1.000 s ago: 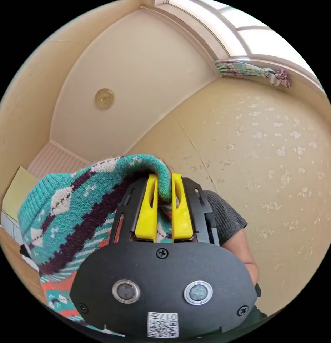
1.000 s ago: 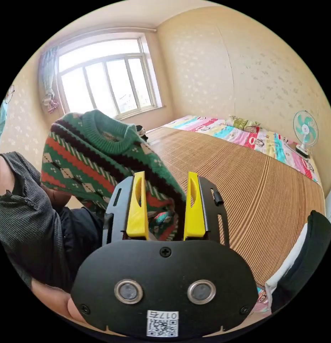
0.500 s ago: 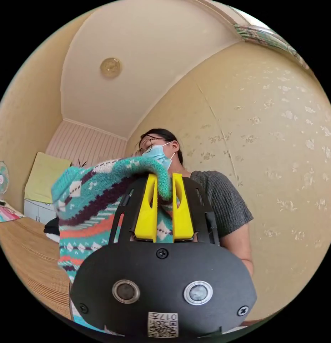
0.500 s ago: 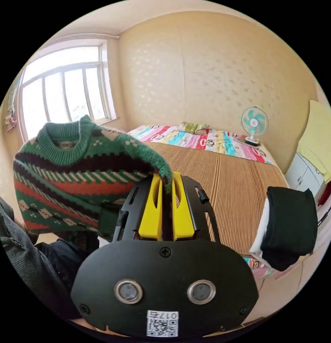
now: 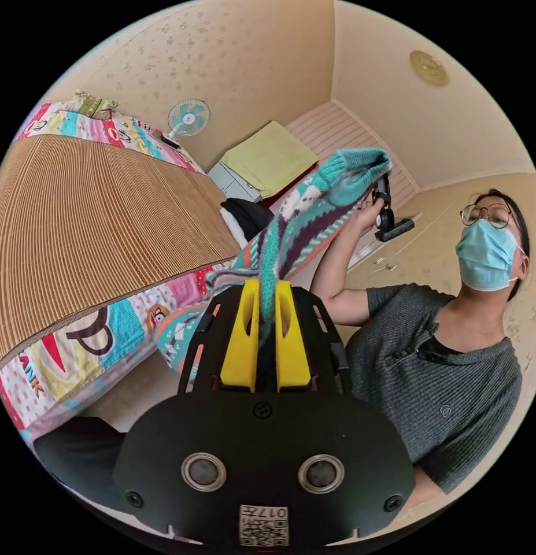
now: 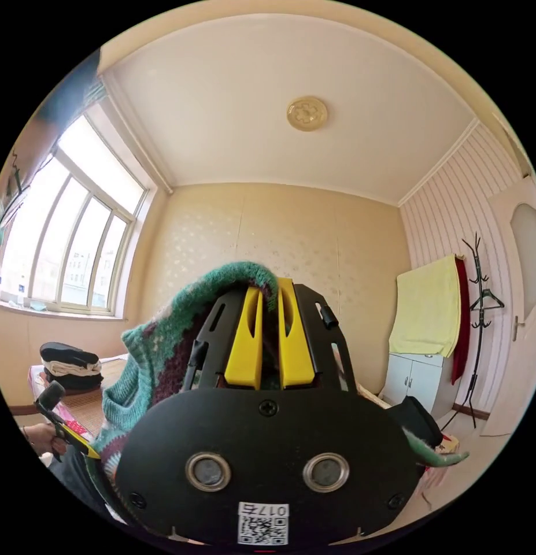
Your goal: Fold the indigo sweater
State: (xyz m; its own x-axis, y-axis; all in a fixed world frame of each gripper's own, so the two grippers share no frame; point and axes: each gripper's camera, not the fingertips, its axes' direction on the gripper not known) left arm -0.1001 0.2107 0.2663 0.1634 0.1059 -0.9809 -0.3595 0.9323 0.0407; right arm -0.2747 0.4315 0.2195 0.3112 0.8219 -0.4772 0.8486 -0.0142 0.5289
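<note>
one patterned knit sweater [image 5: 302,219], teal with dark purple, white and orange bands, hangs in the air between two grippers, off the bed. the left gripper [image 5: 265,289] has its yellow jaws drawn narrow with a fold of the sweater pinched between them, and the knit runs up from there to the right gripper [image 5: 383,199], seen in the left gripper view raised high in the person's hand [image 5: 369,214] with the forearm lifted and the elbow bent. in the right gripper view that gripper [image 6: 269,289] points up toward the ceiling, its jaws close together and clamped on a teal ribbed edge of the sweater [image 6: 163,347], which drapes over the jaw tips and down one side. low at the edge of that view a hand [image 6: 39,436] grips the handle of the other gripper.

the bed [image 5: 77,208] carries a ribbed straw mat with a cartoon-print sheet showing along its edge. one stack of folded dark and white clothes [image 6: 70,364] lies on it near the window [image 6: 59,248]. one small fan [image 5: 188,117] stands beyond the bed's far end. a white cabinet [image 6: 415,378] has a yellow towel [image 6: 427,306] hanging above it, and one coat stand [image 6: 479,324] is beside that. one round ceiling lamp [image 6: 307,113] is overhead.
</note>
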